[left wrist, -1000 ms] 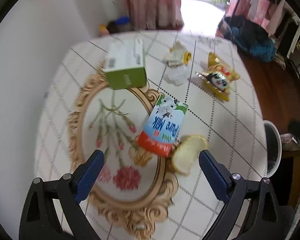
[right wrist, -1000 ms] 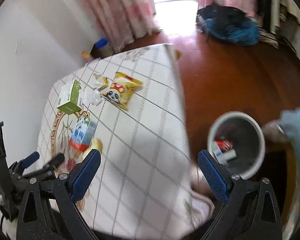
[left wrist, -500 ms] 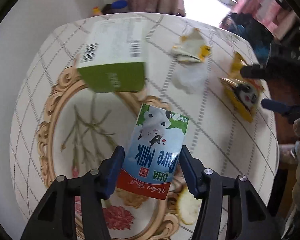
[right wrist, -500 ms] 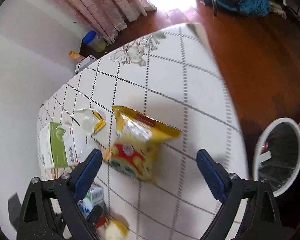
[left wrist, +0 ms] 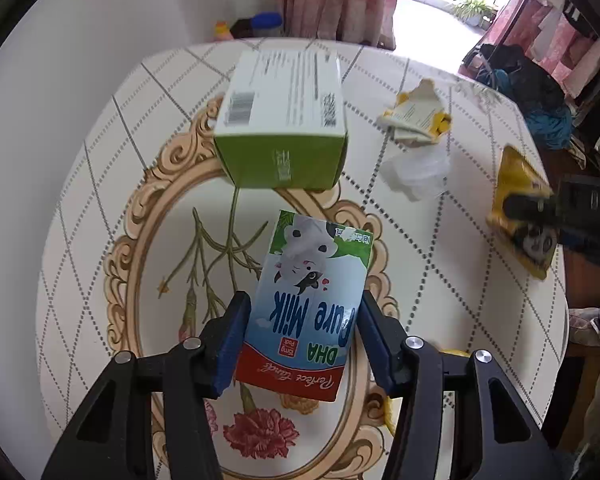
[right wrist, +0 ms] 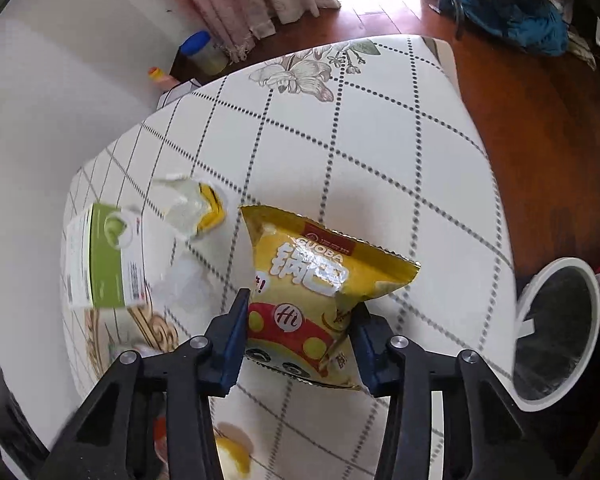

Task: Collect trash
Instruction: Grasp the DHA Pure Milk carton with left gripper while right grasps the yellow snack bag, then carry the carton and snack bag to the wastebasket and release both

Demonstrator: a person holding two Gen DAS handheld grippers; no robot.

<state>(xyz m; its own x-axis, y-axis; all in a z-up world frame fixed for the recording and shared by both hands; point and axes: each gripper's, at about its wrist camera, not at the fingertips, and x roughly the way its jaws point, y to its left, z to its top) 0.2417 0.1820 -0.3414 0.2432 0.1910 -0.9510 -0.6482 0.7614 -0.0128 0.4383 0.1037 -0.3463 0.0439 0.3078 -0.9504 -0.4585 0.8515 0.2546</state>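
1. Your left claw [left wrist: 302,340] is narrowing, its pads against both sides of the milk carton [left wrist: 312,296] lying on the table [left wrist: 100,168].
2. Your right claw [right wrist: 298,344] is narrowing onto the snack bag [right wrist: 316,296], beside the carton's far right.
3. Left to collect: green box [left wrist: 282,120] and wrappers [left wrist: 418,114] beyond the carton.
4. The bin [right wrist: 556,328] sits off the table's edge.

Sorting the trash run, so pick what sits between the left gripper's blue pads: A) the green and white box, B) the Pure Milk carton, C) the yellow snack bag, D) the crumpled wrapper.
B: in the left wrist view the Pure Milk carton lies between the pads of the left gripper, whose jaws are closing on it; the green and white box sits farther up the table.
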